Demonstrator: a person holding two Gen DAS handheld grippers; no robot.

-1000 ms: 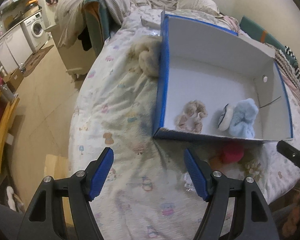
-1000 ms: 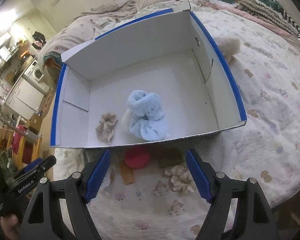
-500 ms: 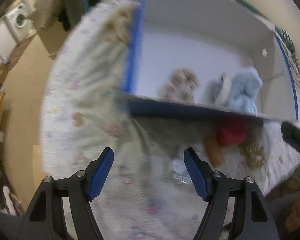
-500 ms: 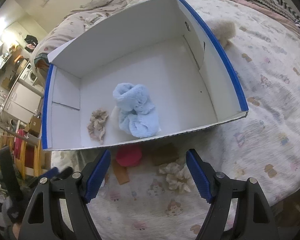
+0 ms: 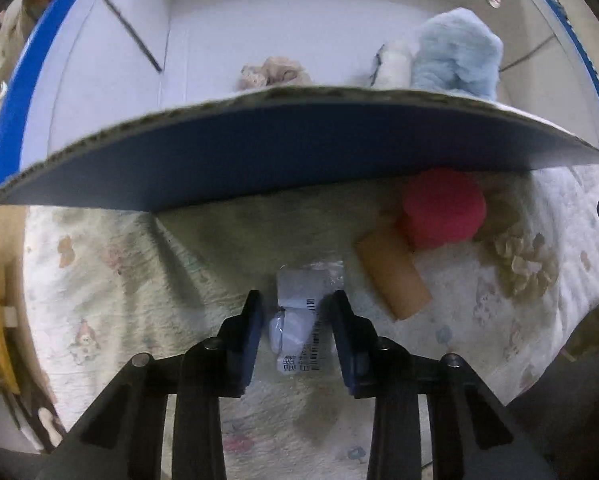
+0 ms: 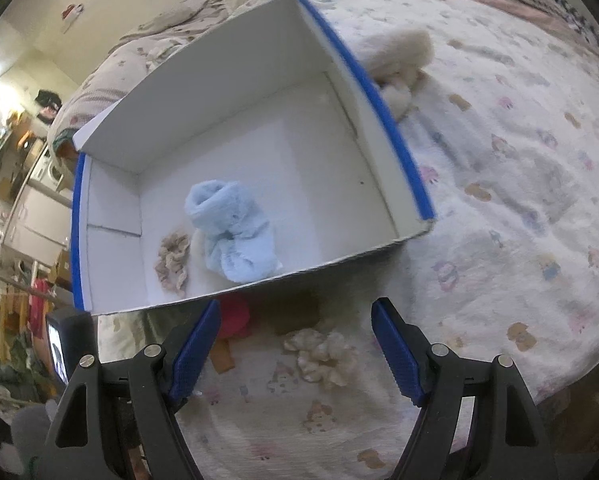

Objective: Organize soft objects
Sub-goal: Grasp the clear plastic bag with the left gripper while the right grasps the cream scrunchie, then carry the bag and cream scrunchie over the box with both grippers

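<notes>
My left gripper (image 5: 297, 296) points down at the bed, its jaws closing around a clear plastic packet (image 5: 299, 320) with a white barcode label; the pads stand close on either side and I see no firm squeeze. My right gripper (image 6: 297, 304) is open above a cream scrunchie (image 6: 323, 354), holding nothing. The white box with a blue rim (image 6: 379, 100) holds a light blue fluffy cloth (image 6: 235, 228), a beige scrunchie (image 6: 173, 260) and a white soft item (image 5: 393, 60).
In front of the box wall (image 5: 299, 152) lie a red round object (image 5: 441, 208), a brown cardboard tube (image 5: 393, 276) and a brown block (image 6: 299, 316). A cream fluffy item (image 6: 395, 52) rests outside the box's right wall. The bed edge is near, with the floor to the left.
My left gripper dropped toward the bed in front of the box and its jaws narrowed around the plastic packet. My right gripper shifted a little, still open.
</notes>
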